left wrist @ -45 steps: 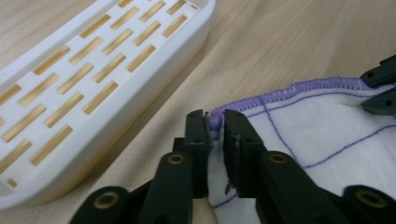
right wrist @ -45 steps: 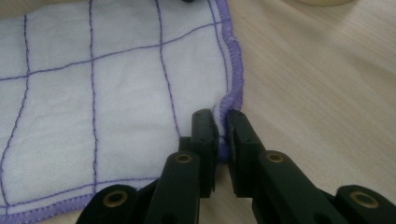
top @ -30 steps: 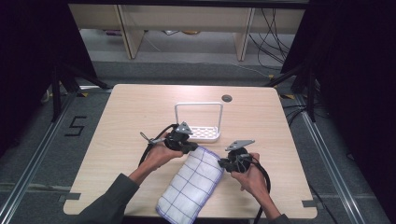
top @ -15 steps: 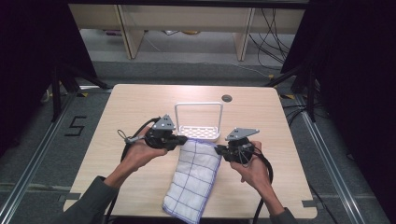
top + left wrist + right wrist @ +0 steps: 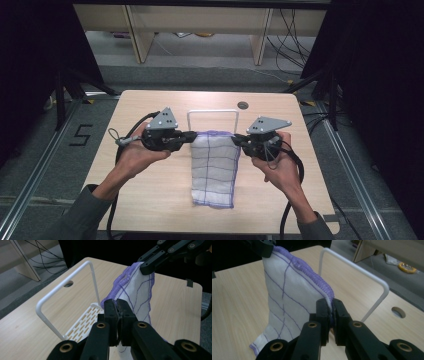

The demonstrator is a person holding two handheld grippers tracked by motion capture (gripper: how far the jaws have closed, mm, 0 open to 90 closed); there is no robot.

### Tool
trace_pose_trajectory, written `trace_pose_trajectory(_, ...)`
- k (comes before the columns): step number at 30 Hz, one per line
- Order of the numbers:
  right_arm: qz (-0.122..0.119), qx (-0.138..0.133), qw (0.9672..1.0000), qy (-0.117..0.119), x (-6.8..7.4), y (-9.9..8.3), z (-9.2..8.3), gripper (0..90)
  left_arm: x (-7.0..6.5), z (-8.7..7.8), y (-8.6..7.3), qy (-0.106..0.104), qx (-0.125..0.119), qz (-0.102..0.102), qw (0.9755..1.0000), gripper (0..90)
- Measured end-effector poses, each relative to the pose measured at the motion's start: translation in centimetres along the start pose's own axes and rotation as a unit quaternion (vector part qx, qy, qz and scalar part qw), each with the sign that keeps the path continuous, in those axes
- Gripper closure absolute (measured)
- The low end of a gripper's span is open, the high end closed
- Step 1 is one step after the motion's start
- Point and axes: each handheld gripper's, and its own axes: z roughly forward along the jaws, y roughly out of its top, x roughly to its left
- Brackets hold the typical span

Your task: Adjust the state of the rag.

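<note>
Black jaws on the left gripper (image 5: 192,138) are clamped on one top corner of a white cloth (image 5: 215,167) edged and gridded in purple, the person's left hand (image 5: 137,155) gripping the tool from below with its cable looping off toward the worktop (image 5: 150,200) edge. From where I stand the cloth hangs like a small banner, its upper hem pulled fairly taut between the two tools and its lower end resting crumpled on the pale wood near the front edge. Holding both corners at the same height looks meant to let the fabric drop flat and straight, free of twists. Just behind the hem stands a white wire rack (image 5: 212,114), an upright hoop rising from a slotted base (image 5: 83,323); the cloth hangs close in front of it, seemingly just apart, so I would guess the aim is to drape it over that bar. Farther right, the right gripper (image 5: 236,142) mirrors the first, its jaws pressed together on the other top corner (image 5: 329,301), the right hand (image 5: 277,167) underneath. Beyond the hoop a round cable hole (image 5: 243,105) sits in the wood.
</note>
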Motion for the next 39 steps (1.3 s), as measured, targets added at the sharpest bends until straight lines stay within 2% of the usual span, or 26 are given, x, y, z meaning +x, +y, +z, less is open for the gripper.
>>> trace_pose_trajectory(8,-0.004,-0.033,0.9994,-0.013,-0.5,2.7,-1.4,85.6,0.4,-1.2,2.2,0.009,-0.021,0.005,0.9997,86.7)
trace_pose_trajectory(10,-0.011,-0.039,0.999,-0.019,-0.7,2.9,-1.4,85.5,0.6,-1.3,2.5,0.01,-0.024,0.004,0.9996,86.7)
trace_pose_trajectory(14,-0.009,-0.046,0.9987,-0.021,-1.2,3.6,-1.2,85.6,1.1,-1.3,3.0,0.016,-0.026,-0.001,0.9995,86.7)
trace_pose_trajectory(15,-0.001,-0.044,0.9989,-0.018,-1.3,3.8,-1.0,85.6,1.3,-1.3,3.0,0.017,-0.026,-0.003,0.9995,86.7)
trace_pose_trajectory(16,-0.006,-0.044,0.9987,-0.024,-1.4,3.9,-0.9,85.6,1.5,-1.2,3.0,0.018,-0.024,-0.006,0.9995,86.7)
trace_pose_trajectory(19,0.006,-0.043,0.9989,-0.017,-1.9,4.0,-0.1,85.5,2.1,-1.0,2.9,0.016,-0.019,-0.017,0.9996,86.7)
trace_pose_trajectory(22,0.007,-0.034,0.9993,-0.009,-2.2,4.1,0.3,85.5,2.6,-0.9,2.8,0.016,-0.018,-0.026,0.9994,86.7)
trace_pose_trajectory(27,0.01,-0.031,0.9994,-0.005,-2.5,4.5,0.8,85.5,3.0,-1.2,2.9,0.014,-0.017,-0.028,0.9994,86.7)
trace_pose_trajectory(29,0.013,-0.031,0.9994,0.0,-2.7,4.8,0.9,85.5,3.4,-1.3,3.2,0.019,-0.016,-0.031,0.9992,86.7)
trace_pose_trajectory(30,0.005,-0.038,0.9993,-0.003,-2.9,5.0,0.9,85.5,3.6,-1.3,3.4,0.021,-0.017,-0.031,0.9992,86.7)
trace_pose_trajectory(31,0.017,-0.036,0.9992,-0.002,-2.8,5.1,0.9,85.5,3.8,-1.3,3.6,0.022,-0.017,-0.031,0.9991,86.7)
trace_pose_trajectory(32,0.007,-0.04,0.9992,-0.001,-3.1,5.3,1.0,85.5,3.9,-1.3,3.7,0.025,-0.022,-0.034,0.9989,86.7)
trace_pose_trajectory(35,0.013,-0.042,0.999,-0.009,-3.2,6.0,1.2,85.5,4.4,-1.3,4.1,0.032,-0.024,-0.039,0.9984,86.7)
trace_pose_trajectory(38,0.005,-0.044,0.999,-0.013,-3.6,6.7,1.4,85.5,5.0,-1.2,4.3,0.041,-0.025,-0.041,0.998,86.7)
trace_pose_trajectory(39,0.021,-0.042,0.9989,-0.009,-3.5,6.9,1.4,85.5,5.3,-1.2,4.4,0.043,-0.025,-0.042,0.9979,86.7)
